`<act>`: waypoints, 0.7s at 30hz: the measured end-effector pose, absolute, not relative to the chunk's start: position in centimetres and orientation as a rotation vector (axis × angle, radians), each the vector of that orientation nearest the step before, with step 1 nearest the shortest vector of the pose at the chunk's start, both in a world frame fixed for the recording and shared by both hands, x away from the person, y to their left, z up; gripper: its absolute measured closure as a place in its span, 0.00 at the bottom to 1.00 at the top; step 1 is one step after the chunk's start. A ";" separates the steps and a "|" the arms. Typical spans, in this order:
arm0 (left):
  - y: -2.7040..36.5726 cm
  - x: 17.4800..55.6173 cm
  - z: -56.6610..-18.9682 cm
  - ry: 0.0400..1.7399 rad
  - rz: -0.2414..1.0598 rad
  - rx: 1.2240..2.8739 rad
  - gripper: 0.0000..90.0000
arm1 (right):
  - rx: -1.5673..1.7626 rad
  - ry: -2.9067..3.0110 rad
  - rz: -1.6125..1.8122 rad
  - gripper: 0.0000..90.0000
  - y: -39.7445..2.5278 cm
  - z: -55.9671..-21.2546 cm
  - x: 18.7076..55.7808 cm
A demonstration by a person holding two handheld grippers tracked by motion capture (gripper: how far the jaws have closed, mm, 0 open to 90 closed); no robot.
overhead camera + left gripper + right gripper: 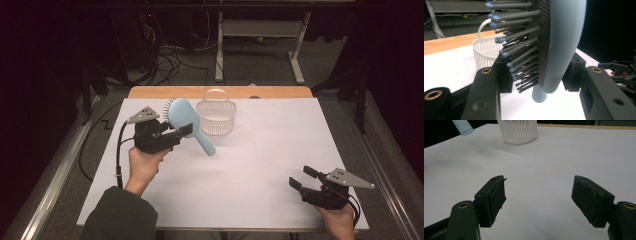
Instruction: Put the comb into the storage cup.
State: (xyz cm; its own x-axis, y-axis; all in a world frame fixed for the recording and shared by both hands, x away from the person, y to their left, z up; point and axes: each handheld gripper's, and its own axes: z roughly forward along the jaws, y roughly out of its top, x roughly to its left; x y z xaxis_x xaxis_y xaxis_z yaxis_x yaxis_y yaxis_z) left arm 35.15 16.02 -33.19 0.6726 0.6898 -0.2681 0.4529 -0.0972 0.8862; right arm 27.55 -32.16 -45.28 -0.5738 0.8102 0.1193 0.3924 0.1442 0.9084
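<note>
L gripper (537,82) fingers clamp hairbrush (564,37); R gripper (540,200) fingers wide, empty.

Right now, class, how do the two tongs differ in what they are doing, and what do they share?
The left tongs are shut on the blue hairbrush, while the right tongs are open and hold nothing. The left tongs are lifted beside the white basket; the right tongs sit low by the near right corner of the table, far from the basket. Both are black, two-jawed and hand-held.
</note>
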 end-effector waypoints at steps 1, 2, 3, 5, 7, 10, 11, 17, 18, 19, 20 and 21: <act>16.0 35.3 -33.2 0.926 0.260 1.738 0.56 | 1.152 2.028 1.414 0.30 -32.2 -45.3 27.5; 15.9 35.5 -33.1 0.930 0.259 1.740 0.56 | 1.152 2.028 1.414 0.30 -32.2 -45.3 27.5; 15.9 35.6 -33.1 0.932 0.260 1.742 0.56 | 1.152 2.027 1.414 0.30 -32.2 -45.3 27.5; 15.8 35.9 -33.0 0.938 0.261 1.746 0.56 | 1.153 2.027 1.415 0.30 -32.2 -45.3 27.5; 15.7 36.1 -33.0 0.942 0.263 1.746 0.56 | 1.152 2.028 1.415 0.30 -32.2 -45.3 27.5; 15.6 36.3 -32.9 0.944 0.266 1.745 0.56 | 1.151 2.028 1.415 0.30 -32.2 -45.3 27.5; 15.6 36.6 -32.8 0.948 0.268 1.744 0.56 | 1.150 2.028 1.414 0.30 -32.2 -45.3 27.5; 15.3 37.3 -32.3 0.954 0.280 1.755 0.56 | 1.151 2.026 1.415 0.30 -32.2 -45.3 27.5; 15.3 37.3 -32.3 0.954 0.280 1.755 0.56 | 1.152 2.026 1.416 0.30 -32.2 -45.3 27.5; 15.1 37.6 -32.1 0.952 0.281 1.759 0.56 | 1.152 2.026 1.418 0.30 -32.2 -45.3 27.5; 15.1 37.7 -32.0 0.951 0.285 1.761 0.56 | 1.152 2.025 1.419 0.30 -32.2 -45.3 27.5; 15.0 37.8 -31.9 0.951 0.287 1.763 0.56 | 1.153 2.025 1.421 0.30 -32.2 -45.3 27.5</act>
